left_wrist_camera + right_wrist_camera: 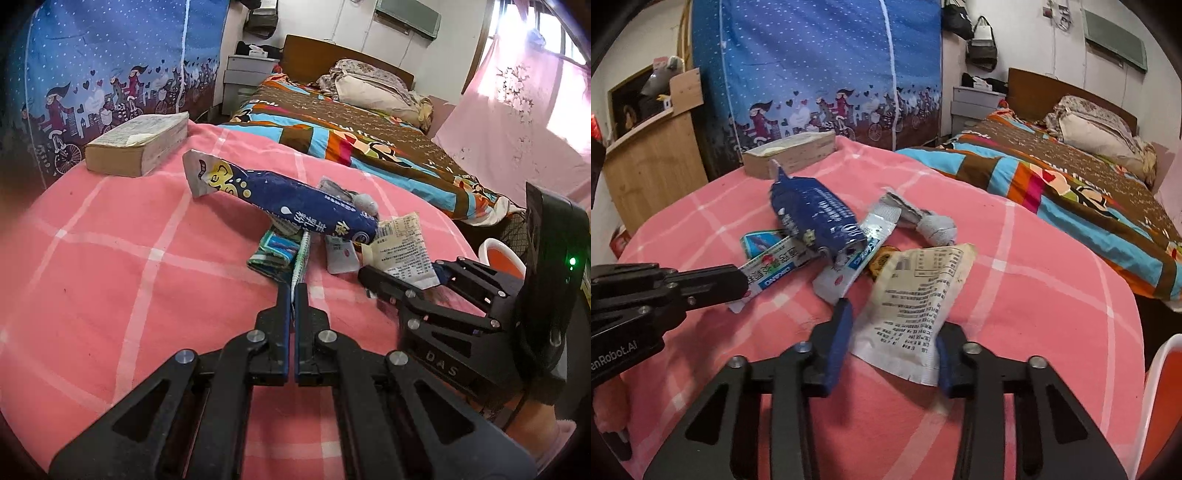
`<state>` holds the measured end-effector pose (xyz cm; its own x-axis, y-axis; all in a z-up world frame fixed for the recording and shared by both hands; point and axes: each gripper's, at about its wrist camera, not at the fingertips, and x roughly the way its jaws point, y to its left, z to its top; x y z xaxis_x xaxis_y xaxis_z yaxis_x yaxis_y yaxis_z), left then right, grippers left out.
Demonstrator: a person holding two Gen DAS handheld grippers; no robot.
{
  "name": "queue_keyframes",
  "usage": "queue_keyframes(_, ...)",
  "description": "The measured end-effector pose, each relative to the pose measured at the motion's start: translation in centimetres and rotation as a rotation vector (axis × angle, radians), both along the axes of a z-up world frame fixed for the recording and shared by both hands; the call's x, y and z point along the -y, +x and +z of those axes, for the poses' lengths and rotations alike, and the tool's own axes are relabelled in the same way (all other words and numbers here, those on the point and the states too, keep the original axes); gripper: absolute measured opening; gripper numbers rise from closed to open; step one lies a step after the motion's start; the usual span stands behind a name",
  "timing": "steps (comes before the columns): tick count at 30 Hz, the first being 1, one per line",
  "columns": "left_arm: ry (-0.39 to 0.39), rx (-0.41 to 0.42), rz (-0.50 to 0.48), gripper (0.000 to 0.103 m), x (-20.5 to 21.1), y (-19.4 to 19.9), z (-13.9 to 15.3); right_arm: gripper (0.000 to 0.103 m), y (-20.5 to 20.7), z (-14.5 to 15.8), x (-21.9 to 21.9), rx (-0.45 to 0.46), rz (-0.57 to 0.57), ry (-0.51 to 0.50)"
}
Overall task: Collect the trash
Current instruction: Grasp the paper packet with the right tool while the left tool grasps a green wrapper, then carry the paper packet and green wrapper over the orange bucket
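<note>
A pile of trash lies on the pink checked cloth [110,258]. A dark blue snack bag [295,206] [816,218] lies on top. My left gripper [295,288] [742,282] is shut on a thin green and white wrapper [301,258] [772,267] at its edge. My right gripper [894,325] [369,277] is open, its fingers on either side of a beige printed packet [916,302] [402,251]. A silver and blue sachet [864,247], a teal wrapper [273,254] and a grey wad [938,229] lie among them.
A thick book [144,144] [794,151] lies at the cloth's far edge. A bed with a striped cover [369,140] stands beyond on the right. A red bin with a white rim [1163,398] [502,254] stands at the right. A wooden cabinet [653,166] stands on the left.
</note>
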<state>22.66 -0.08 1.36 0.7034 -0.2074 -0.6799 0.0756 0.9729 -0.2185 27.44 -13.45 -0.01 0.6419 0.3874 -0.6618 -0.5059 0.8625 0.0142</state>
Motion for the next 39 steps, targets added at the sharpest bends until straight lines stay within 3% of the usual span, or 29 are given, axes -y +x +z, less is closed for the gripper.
queue_keyframes(6,0.011,0.029,-0.031,0.004,0.8,-0.9,0.3,0.01,-1.1,0.5,0.7,0.044,-0.007,0.037)
queue_keyframes(18,0.027,0.174,-0.071,0.004,2.6,-3.7,2.0,0.008,-4.7,2.7,3.1,0.213,-0.038,0.127)
queue_keyframes(32,0.018,0.531,-0.122,0.004,8.2,-7.2,6.7,0.008,-10.3,7.7,10.5,0.574,-0.169,0.249)
queue_keyframes(39,0.025,0.685,-0.217,0.004,12.7,-8.2,9.0,0.008,-12.3,9.5,15.3,0.68,-0.285,0.279)
